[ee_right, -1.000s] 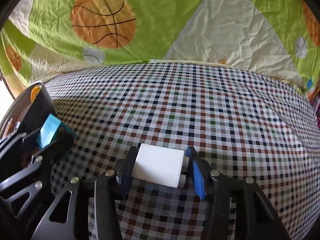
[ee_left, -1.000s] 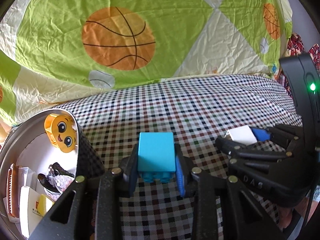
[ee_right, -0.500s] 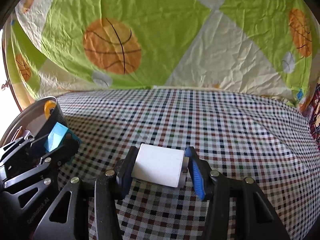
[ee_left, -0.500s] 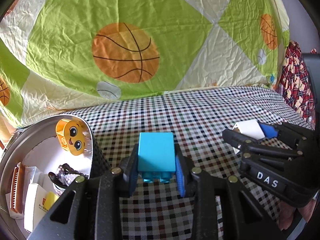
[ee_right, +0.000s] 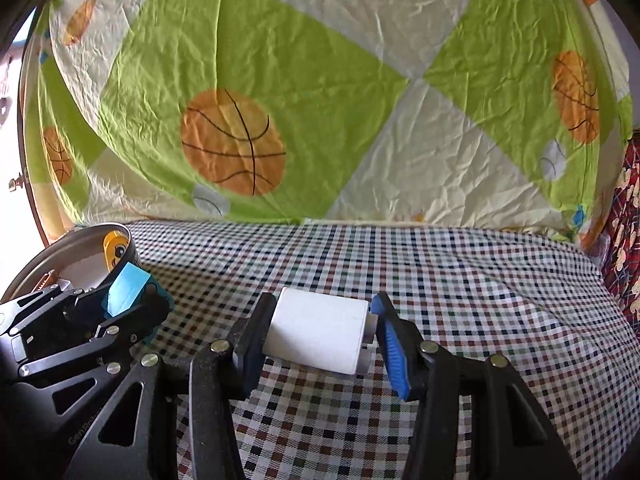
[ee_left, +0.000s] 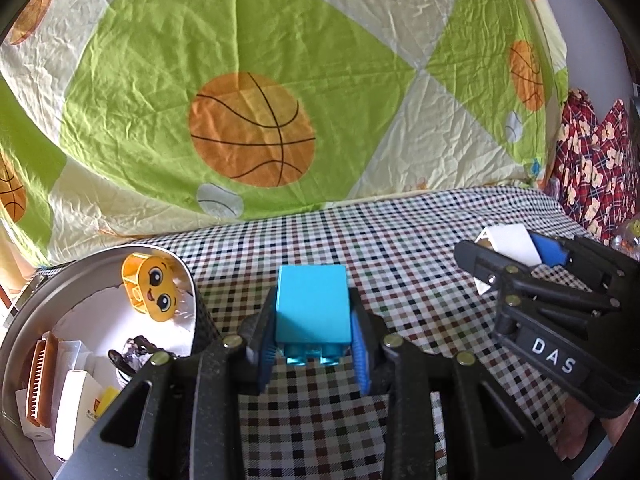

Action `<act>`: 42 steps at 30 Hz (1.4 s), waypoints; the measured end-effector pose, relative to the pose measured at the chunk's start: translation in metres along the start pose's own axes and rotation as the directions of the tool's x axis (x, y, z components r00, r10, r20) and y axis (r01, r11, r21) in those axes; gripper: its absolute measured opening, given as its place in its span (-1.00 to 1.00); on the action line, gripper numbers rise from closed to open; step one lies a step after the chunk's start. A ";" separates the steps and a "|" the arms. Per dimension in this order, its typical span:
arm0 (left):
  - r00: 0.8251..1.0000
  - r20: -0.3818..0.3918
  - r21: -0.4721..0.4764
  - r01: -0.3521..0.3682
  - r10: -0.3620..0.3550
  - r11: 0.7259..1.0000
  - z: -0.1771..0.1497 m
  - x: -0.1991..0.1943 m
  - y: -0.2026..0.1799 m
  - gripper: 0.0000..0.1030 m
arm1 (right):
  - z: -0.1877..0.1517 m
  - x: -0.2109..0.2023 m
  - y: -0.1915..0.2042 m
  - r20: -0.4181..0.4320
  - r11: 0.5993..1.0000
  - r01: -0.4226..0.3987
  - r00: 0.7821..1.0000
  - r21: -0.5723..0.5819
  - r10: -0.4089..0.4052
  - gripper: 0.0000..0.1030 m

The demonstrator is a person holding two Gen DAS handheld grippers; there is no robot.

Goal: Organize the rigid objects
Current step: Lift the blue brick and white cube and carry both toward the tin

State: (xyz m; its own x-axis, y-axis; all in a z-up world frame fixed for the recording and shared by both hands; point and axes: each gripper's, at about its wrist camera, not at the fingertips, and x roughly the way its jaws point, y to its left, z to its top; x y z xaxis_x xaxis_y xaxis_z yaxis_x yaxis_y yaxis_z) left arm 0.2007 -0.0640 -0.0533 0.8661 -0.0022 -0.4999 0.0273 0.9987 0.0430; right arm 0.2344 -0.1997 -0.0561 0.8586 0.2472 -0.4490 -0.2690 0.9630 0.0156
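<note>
My left gripper [ee_left: 314,334] is shut on a cyan toy brick [ee_left: 312,304], held above the checked cloth. Its studs face toward the camera. In the right wrist view the same left gripper [ee_right: 132,300] and its cyan brick [ee_right: 126,288] show at the lower left. My right gripper [ee_right: 320,336] is shut on a white plug-like block [ee_right: 318,334] with short round prongs on its right side. From the left wrist view the right gripper [ee_left: 516,250] sits at the right with the white block [ee_left: 508,242] between its fingers.
A round metal tin [ee_left: 36,308] stands at the left and holds a yellow face block [ee_left: 154,292], a brown comb, white boxes and dark bits. A checked cloth [ee_right: 440,280] covers the surface. A basketball-print quilt [ee_left: 252,132] rises behind; a red patterned fabric [ee_left: 596,168] lies far right.
Both grippers have risen and tipped upward, so more quilt and less cloth shows. Each keeps its block. The tin has shifted right in the left wrist view.
</note>
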 end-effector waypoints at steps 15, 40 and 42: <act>1.000 0.019 0.010 -0.009 0.009 1.000 -0.002 -0.010 -0.002 -0.42 | -0.003 -0.017 0.000 0.054 1.000 0.003 0.999 0.010 -0.004 0.01; 0.998 0.063 0.029 -0.026 0.024 0.999 -0.018 -0.044 -0.005 -0.42 | -0.016 -0.042 0.003 0.069 1.000 -0.018 0.997 0.017 0.016 0.01; 0.997 0.072 0.040 -0.027 0.024 0.999 -0.019 -0.048 -0.007 -0.42 | -0.017 -0.043 0.004 0.069 1.000 -0.023 0.997 0.017 0.022 0.01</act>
State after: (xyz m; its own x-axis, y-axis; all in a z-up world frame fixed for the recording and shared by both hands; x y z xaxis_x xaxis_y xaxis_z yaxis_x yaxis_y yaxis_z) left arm 0.1498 -0.0696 -0.0458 0.9001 0.0186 -0.4352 0.0236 0.9955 0.0913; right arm 0.1889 -0.2080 -0.0515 0.8806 0.2750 -0.3859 -0.2814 0.9587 0.0411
